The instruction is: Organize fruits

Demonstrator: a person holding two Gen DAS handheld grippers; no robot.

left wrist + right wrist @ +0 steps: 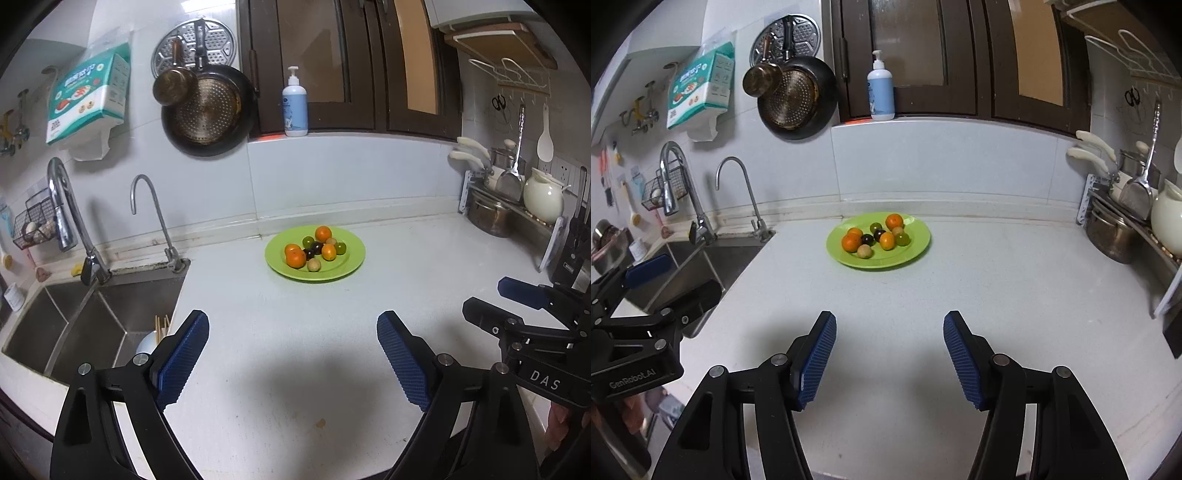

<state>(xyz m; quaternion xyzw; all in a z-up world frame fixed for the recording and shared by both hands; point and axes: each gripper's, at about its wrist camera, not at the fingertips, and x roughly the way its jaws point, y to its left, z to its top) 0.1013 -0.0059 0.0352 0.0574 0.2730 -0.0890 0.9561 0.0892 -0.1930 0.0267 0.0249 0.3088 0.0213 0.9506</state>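
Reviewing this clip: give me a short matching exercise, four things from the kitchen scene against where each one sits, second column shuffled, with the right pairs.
Things
1. green plate
2. pump bottle
3. frying pan
4. sink

Places
A. hanging on the tiled wall
B. sunk into the counter at the left, under the taps
C. on the counter, holding the fruits
D. standing on the ledge in front of the dark window frame

Pairs: 1-C, 2-D, 3-A, 4-B
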